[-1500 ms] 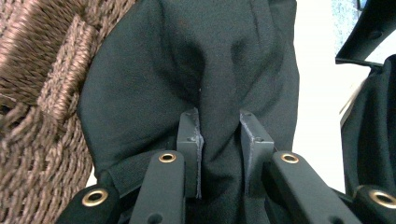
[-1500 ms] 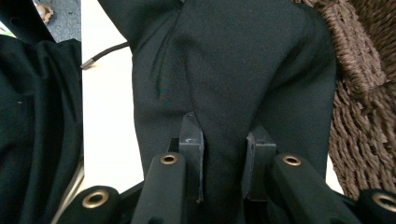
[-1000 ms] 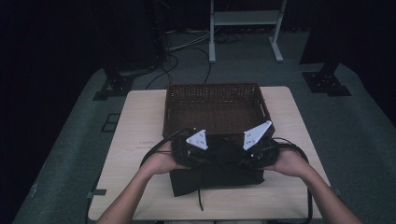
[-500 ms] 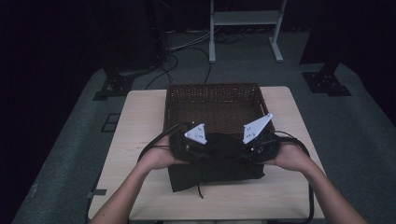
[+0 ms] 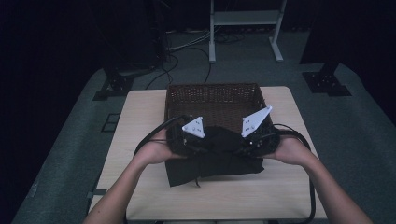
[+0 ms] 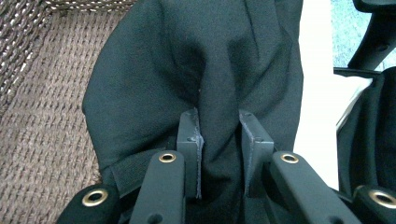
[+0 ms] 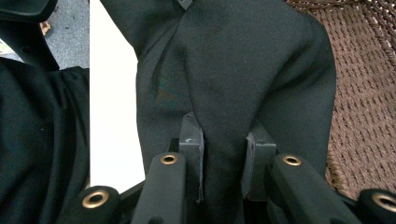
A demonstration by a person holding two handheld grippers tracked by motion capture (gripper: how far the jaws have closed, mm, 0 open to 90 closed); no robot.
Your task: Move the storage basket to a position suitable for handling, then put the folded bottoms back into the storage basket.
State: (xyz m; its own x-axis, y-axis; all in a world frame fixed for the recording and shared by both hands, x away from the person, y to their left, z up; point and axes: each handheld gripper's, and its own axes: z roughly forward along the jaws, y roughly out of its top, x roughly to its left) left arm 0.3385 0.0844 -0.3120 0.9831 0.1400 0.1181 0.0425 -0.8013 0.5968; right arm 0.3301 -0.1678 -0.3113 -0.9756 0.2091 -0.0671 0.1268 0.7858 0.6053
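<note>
Pale tabletop (image 5: pixel 140 121) carries my wicker basket (image 5: pixel 212 98) at its far edge, and I have the left gripper (image 6: pixel 219 135) and right gripper (image 7: pixel 224 140) each pinching a thick fold of the black cloth (image 5: pixel 219 156) just before it, so the bundle lifts evenly toward the basket.

Both forearms reach forward (elbows apart); left gripper (image 5: pixel 196 140) and right gripper (image 5: pixel 250 137) are clamped, angled inward.

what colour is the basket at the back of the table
Dark brown woven wicker. The basket shows whole in the high view; the weave is clearest in the left gripper view.
</note>
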